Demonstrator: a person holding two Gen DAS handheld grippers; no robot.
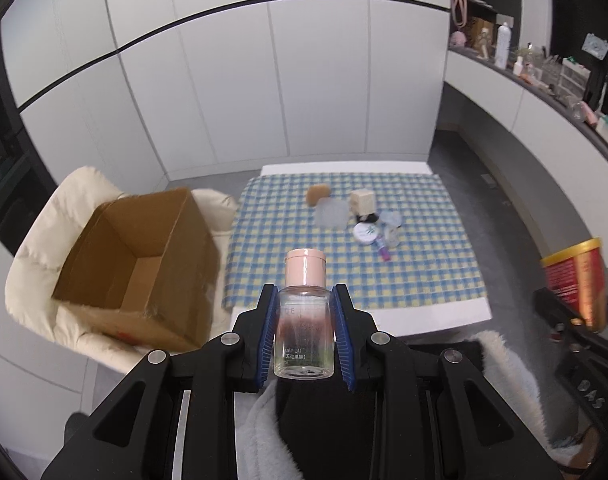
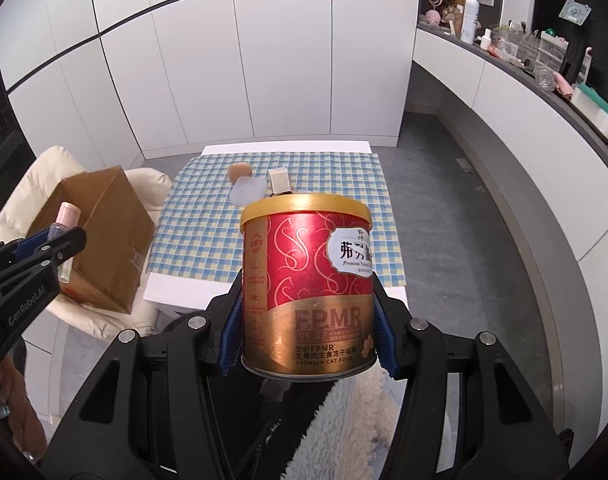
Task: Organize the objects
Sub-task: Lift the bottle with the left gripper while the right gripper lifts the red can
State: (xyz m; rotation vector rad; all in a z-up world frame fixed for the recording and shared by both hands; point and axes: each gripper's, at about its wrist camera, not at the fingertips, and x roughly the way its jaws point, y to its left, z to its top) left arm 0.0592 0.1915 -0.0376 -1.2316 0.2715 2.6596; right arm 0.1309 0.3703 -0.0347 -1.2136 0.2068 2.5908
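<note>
Left tool [image 1: 304, 300] clamping bottle [image 1: 304, 320] upright, cap up

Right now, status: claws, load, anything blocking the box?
Left claw shut on hair oil bottle. Right claw shut on cat food can. Cardboard box open on the chair, nothing seen blocking it.

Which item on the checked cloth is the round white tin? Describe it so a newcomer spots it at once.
Start at the table with the blue checked cloth. Go to the cluster of small items right of its centre, just nearer than the upright cream box. The round white tin lies flat there, the only disc with a green leaf sprig on its lid.
</note>
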